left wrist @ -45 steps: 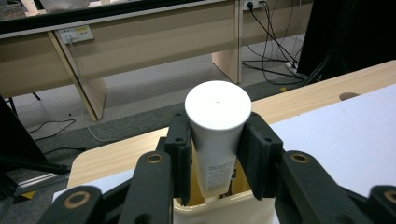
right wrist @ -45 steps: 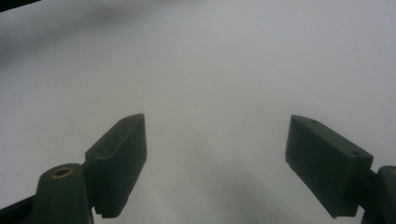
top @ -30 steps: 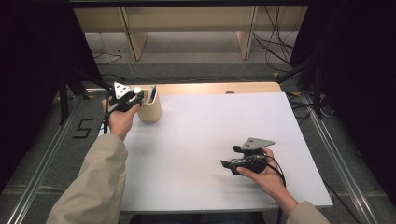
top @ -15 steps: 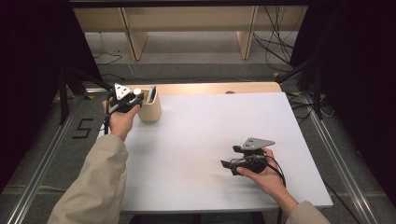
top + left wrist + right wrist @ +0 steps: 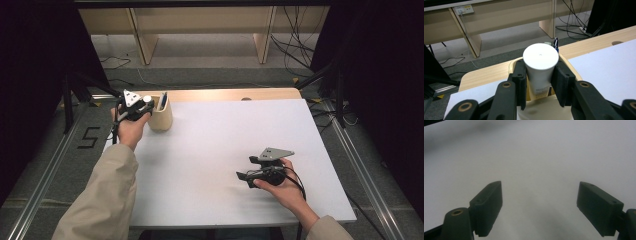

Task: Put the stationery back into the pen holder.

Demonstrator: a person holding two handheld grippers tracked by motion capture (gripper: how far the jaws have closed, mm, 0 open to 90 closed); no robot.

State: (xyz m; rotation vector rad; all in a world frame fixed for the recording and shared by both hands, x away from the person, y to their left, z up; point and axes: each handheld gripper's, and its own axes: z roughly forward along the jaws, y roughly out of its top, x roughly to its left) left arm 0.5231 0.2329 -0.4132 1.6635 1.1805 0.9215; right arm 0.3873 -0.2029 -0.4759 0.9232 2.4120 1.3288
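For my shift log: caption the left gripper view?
Left gripper shut on white tube standing in wooden holder.

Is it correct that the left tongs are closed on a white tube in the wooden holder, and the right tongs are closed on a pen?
Not fully. The left tongs do grip the white tube in the wooden holder. The right tongs, however, are open and hold nothing, above the white table, as the right gripper view shows.

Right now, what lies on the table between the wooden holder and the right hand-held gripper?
Nothing: in the high view, the white table between the wooden holder and right hand-held gripper is bare.
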